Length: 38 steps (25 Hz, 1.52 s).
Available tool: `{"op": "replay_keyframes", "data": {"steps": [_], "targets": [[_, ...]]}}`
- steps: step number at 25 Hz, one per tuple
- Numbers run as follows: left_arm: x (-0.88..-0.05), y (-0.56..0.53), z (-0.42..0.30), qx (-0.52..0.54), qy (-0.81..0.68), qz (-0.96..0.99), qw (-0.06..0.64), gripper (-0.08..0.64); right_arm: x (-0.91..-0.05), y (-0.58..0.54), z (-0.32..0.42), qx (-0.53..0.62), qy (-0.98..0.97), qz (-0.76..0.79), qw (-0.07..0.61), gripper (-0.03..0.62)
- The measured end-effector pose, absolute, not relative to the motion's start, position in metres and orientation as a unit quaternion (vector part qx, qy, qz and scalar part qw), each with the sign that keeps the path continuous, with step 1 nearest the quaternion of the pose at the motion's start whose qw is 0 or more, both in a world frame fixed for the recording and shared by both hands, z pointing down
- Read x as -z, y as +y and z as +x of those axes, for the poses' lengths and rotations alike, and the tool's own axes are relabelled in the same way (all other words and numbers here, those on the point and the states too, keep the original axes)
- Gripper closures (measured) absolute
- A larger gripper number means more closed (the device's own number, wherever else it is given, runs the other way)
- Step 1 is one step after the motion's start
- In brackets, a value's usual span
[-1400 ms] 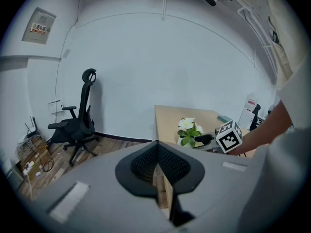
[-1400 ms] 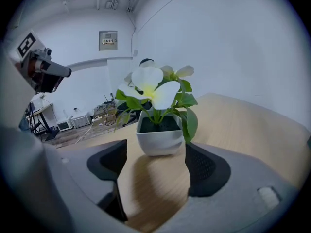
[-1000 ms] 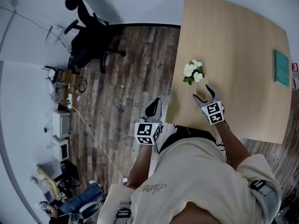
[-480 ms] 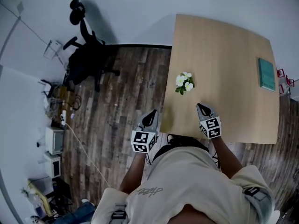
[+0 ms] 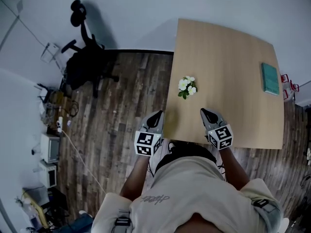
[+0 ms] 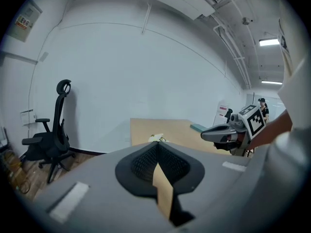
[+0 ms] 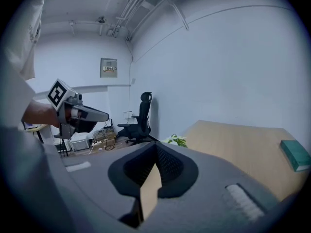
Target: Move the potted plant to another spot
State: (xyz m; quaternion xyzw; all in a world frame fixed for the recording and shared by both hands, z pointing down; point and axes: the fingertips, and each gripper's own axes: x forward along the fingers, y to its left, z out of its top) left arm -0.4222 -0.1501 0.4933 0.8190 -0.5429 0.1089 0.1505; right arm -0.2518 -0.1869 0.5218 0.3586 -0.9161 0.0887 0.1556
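Observation:
The potted plant (image 5: 186, 86), white flowers over green leaves, stands near the left edge of the light wooden table (image 5: 228, 52). Both grippers hover near the table's front edge, short of the plant and apart from it. My left gripper (image 5: 157, 115) is over the table's front left corner, jaws shut and empty. To the right, my right gripper (image 5: 206, 113) is also shut on nothing. In the left gripper view the plant (image 6: 156, 139) peeks just over the closed jaw tips (image 6: 156, 144). In the right gripper view the plant (image 7: 176, 140) shows past the jaw tips (image 7: 156, 144).
A teal book (image 5: 269, 78) lies near the table's right edge. A black office chair (image 5: 85, 64) stands on the wooden floor at the left by the wall. Boxes and cables (image 5: 48, 144) line the left wall.
The right gripper's jaws stood open a second ago and are now shut with nothing in them. Both grippers have drawn back from the plant and risen. The plant has stayed put.

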Motion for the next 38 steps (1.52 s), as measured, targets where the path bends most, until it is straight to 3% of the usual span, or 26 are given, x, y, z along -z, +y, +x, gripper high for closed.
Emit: {"op": "replay_keyframes", "data": {"steps": [24, 38], "targets": [[-0.316, -0.194, -0.385, -0.059, -0.569, 0.820, -0.032, 0.541, -0.323, -0.224, -0.210, 0.047, -0.935, 0.351, -0.007, 0.591], [-0.335, -0.185, -0.388, -0.032, -0.587, 0.809, 0.003, 0.541, -0.328, -0.207, -0.203, 0.028, -0.938, 0.344, -0.008, 0.591]]}}
